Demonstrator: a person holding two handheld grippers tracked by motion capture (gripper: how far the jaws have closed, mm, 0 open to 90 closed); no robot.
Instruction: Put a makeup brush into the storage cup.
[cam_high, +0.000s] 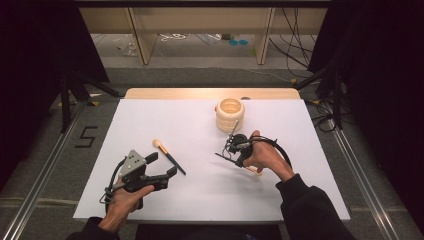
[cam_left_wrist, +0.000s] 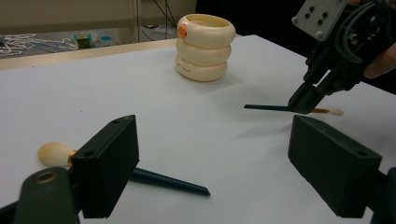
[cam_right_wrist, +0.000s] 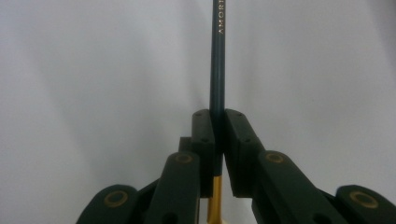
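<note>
Right gripper (cam_left_wrist: 306, 105) clamps thin dark-handled makeup brush (cam_left_wrist: 266, 108); left gripper (cam_high: 165, 167) gapes beside 2nd fluffy-tipped brush (cam_high: 168, 156). Cream 3-ringed holder (cam_high: 230, 115) beyond, nothing between.

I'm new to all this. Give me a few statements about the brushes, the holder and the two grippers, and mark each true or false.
1. The right gripper grips a dark-handled makeup brush. True.
2. The left gripper is clamped on the second dark-handled brush. False: its jaws stand open, and that brush lies on the white table.
3. The cream ringed plastic holder lies tipped over. False: it stands upright.
4. The held brush sits inside the holder. False: it is outside, near the table surface.
5. The lying brush has a pale bristle head. True.
</note>
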